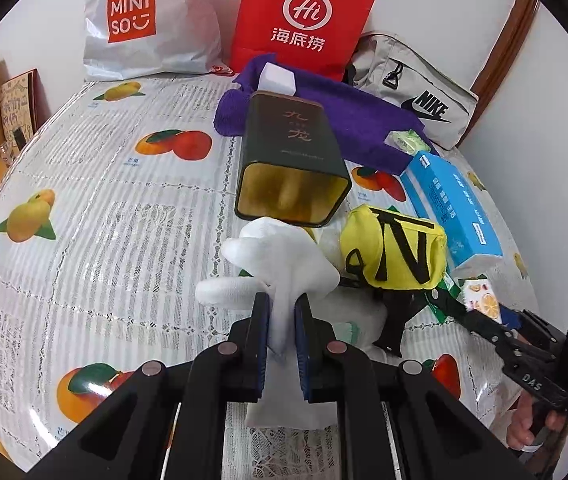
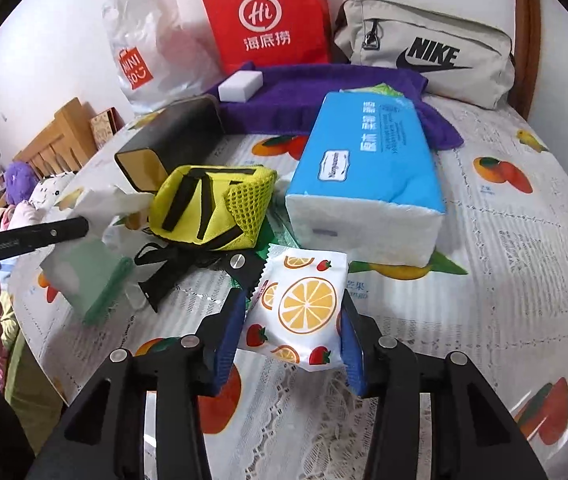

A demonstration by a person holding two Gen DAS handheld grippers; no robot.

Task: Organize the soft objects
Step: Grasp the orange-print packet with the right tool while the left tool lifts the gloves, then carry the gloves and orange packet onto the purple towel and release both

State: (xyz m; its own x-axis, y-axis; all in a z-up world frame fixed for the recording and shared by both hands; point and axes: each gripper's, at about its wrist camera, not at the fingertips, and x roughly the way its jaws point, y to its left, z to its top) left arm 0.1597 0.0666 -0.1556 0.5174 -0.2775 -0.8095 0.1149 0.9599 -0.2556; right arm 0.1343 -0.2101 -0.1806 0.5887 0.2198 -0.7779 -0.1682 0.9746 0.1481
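My left gripper (image 1: pixel 282 300) is shut on a white tissue (image 1: pixel 284 264) and holds it above the table, just in front of the open mouth of a dark tin (image 1: pixel 289 156) lying on its side. My right gripper (image 2: pixel 292 312) is shut on a small fruit-print tissue pack (image 2: pixel 297 312), held just over the table; it also shows in the left wrist view (image 1: pixel 479 302). A yellow mesh pouch (image 2: pixel 214 210) with black straps lies between the two grippers. A blue tissue pack (image 2: pixel 367 172) lies right of the pouch.
A purple towel (image 1: pixel 347 114) with a white sponge (image 1: pixel 280 78) lies behind the tin. A Miniso bag (image 1: pixel 144 20), a red paper bag (image 1: pixel 303 16) and a Nike pouch (image 1: pixel 411 88) stand at the back wall. A green-edged tissue pack (image 2: pixel 84 276) lies left of the right gripper.
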